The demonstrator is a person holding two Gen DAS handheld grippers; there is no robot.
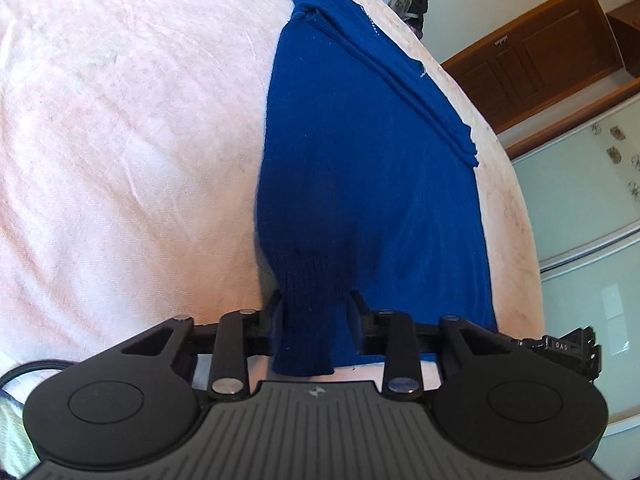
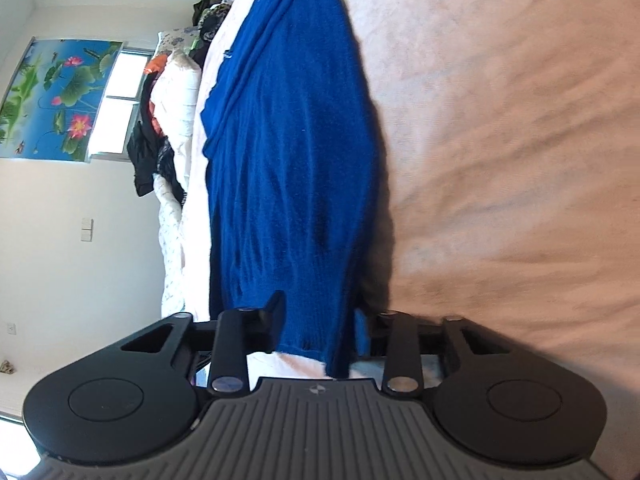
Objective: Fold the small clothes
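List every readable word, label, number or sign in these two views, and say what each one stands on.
"DAS", white letters on a black part at the right edge of the left wrist view; faint, the reading is uncertain.
A small emblem, not text, on each gripper's ribbed housing.
Nothing readable on the blue sweater or the lotus poster.

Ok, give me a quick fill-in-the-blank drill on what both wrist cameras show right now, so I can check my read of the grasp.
1. Both hand-held grippers are shut on the same ____ sweater.
2. The left hand-held gripper pinches a ribbed ____ of the garment.
3. The sweater lies over a pale ____ bedspread.
4. Beyond the right hand-held gripper, a ____ poster hangs on the wall.

Missing words: blue; edge; pink; lotus
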